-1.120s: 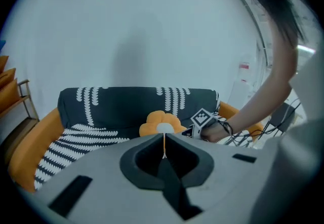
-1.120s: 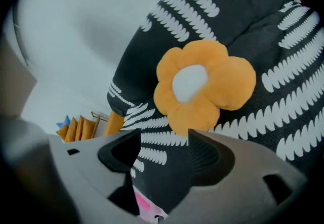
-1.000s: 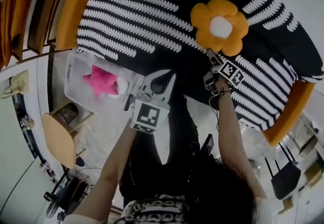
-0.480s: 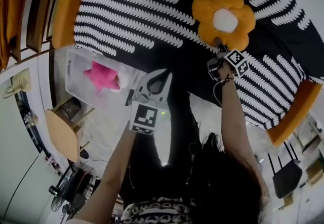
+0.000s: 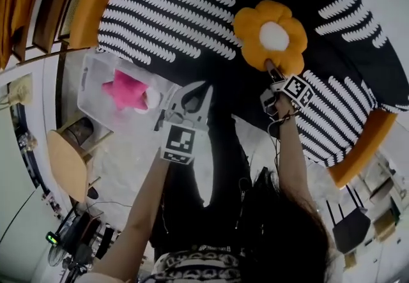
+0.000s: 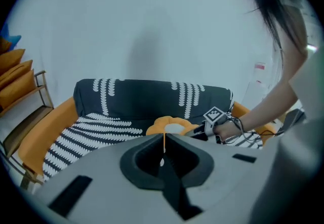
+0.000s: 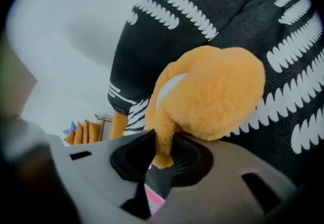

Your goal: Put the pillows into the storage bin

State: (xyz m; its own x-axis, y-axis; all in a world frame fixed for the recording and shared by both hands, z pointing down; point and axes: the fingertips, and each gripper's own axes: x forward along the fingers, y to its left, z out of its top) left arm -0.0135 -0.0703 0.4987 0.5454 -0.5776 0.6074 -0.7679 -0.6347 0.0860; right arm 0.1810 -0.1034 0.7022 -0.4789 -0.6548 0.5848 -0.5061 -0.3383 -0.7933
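In the head view the orange flower pillow (image 5: 270, 36) lies on the seat of a black sofa (image 5: 172, 13) patterned with white feathered stripes and edged in orange, at about 1 o'clock from the picture's middle. The right gripper (image 5: 271, 69) reaches up to the pillow's 6 o'clock edge. Its own view shows one plush petal (image 7: 163, 142) squeezed narrow between the two jaws, which have just been closing and now pinch it, while the rest of the pillow bulges out above them toward 1 o'clock against the sofa back. The left gripper (image 5: 203, 91) hangs near the middle of the head view, at about 8 o'clock from the pillow and apart from it. Its jaws are drawn together to a thin slit with nothing between them. Over their tips, at 12 o'clock in the left gripper view, the flower pillow shows on the sofa seat, with the other gripper's marker cube just beside it at 2 o'clock. The clear storage bin (image 5: 92, 80) stands on the pale floor at 9 o'clock in the head view, just beside the sofa's front edge and off to the left gripper's 9 o'clock side. A pink star pillow (image 5: 126, 89) already lies inside it — the orange flower pillow is on the sofa, well apart from the bin.
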